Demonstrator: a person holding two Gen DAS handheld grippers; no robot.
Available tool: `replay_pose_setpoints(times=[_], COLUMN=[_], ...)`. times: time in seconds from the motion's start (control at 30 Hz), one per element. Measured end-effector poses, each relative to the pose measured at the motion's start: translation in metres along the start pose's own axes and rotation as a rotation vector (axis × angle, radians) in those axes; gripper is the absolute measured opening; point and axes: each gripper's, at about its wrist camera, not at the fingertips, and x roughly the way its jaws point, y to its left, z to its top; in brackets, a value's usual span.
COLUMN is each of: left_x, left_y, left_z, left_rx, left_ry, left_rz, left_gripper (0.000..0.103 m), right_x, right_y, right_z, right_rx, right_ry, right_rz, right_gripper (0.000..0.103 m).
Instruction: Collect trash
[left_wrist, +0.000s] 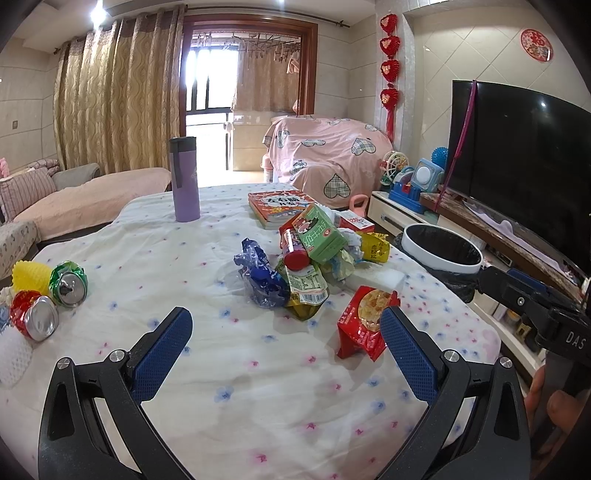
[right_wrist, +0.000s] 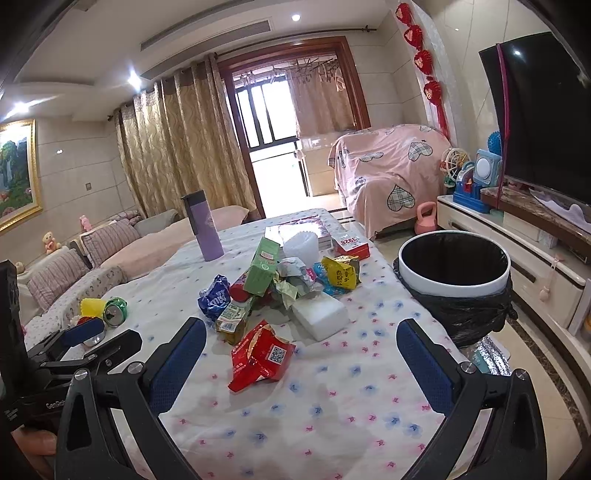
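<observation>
Covering most of both views is a table (left_wrist: 155, 236) under a white cloth printed with small blue and pink flowers. Just beyond its right edge stands the trash bin (right_wrist: 455, 280), a white-rimmed tub lined with a black bag, its mouth open and dark inside. On the far part of the table a purple tumbler (left_wrist: 184, 181) stands upright, with a red book (left_wrist: 279, 206) lying flat to its right.

A heap of trash sits mid-table: a green carton (left_wrist: 319, 230) tilted on top of a red-capped bottle (left_wrist: 295, 254), a blue wrapper (left_wrist: 258, 275) on the left of the heap, a yellow packet (right_wrist: 341, 275) on its right, and a white foam block (right_wrist: 321, 317) at the near right. Nearer than the heap lies a red snack packet (right_wrist: 260, 356), apart from the rest.

At the near left edge, two crushed cans lie on their sides, a green can (left_wrist: 69, 284) and a red can (left_wrist: 35, 319), beside yellow and white foam netting.

Both tools hover over the near cloth. The left gripper (left_wrist: 284, 350) has its blue pads spread wide and holds nothing, its right pad in front of the red snack packet. The right gripper (right_wrist: 301, 363) is likewise spread, with the packet lying between its fingers, untouched.
</observation>
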Motion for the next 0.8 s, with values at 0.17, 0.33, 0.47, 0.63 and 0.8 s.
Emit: replay_pose_setpoints(times=[0.17, 0.33, 0.47, 0.63, 0.8], left_x=[0.0002, -0.0002, 0.0001, 0.0011, 0.0047], left_y=[-0.0005, -0.0009, -0.0007, 0.0002, 0.0024], left_z=[-0.0001, 0.0, -0.0003, -0.0023, -0.0044], left_rx=[0.003, 0.002, 0.003, 0.001, -0.004], left_ry=[0.0, 0.0, 0.001, 0.004, 0.013], left_rz=[0.001, 0.0, 0.002, 0.001, 0.001], left_gripper=[0.103, 0.103, 0.103, 0.103, 0.103], right_x=[0.0011, 0.0011, 0.0015, 0.0021, 0.004], right_y=[0.001, 0.0032, 0.0038, 0.0041, 0.0061], right_z=[-0.001, -0.0015, -0.0017, -0.0022, -0.0036], right_rx=[-0.003, -0.007, -0.008, -0.006, -0.009], right_ry=[0.006, 0.005, 0.005, 0.009, 0.013], right_rz=[0.015, 0.022, 0.024, 0.025, 0.032], right_gripper=[0.103, 0.103, 0.103, 0.103, 0.103])
